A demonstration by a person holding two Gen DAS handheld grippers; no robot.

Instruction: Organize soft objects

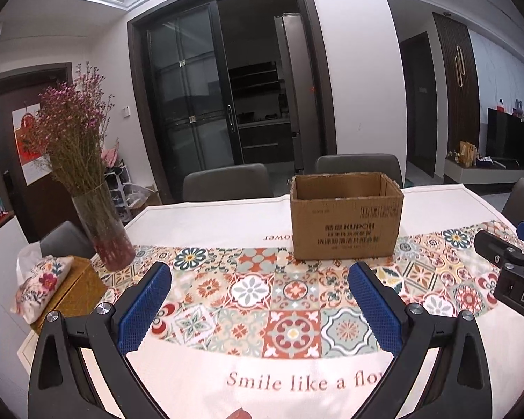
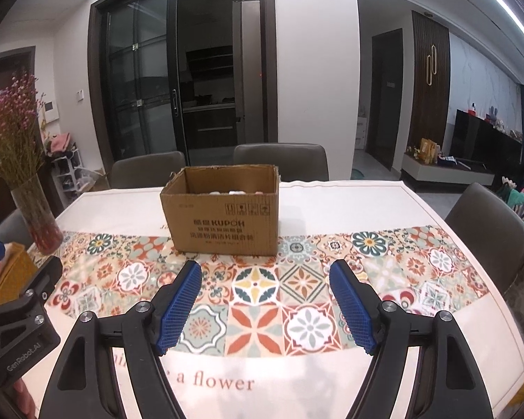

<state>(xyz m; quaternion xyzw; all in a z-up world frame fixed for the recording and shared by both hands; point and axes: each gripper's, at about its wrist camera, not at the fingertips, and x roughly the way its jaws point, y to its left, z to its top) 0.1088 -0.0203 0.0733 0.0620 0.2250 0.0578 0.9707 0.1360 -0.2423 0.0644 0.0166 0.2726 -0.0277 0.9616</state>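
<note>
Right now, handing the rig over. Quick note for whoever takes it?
Left hand-held gripper: open, nothing between the pads.
Right hand-held gripper: open, also empty.
Both hang over the patterned tablecloth, short of the cardboard box.
The box sits open-topped mid-table; pale items show just above its front wall, too hidden to identify.
No loose soft objects visible on the cloth between the grippers and the box.
Left: confirm the box contents and check the table edges for strays.

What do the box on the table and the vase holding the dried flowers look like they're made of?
Box: plain brown corrugated cardboard, matte, with printed lettering and a ragged top rim. Vase: clear glass or possibly clear plastic; the stems show through its glossy wall.
</note>
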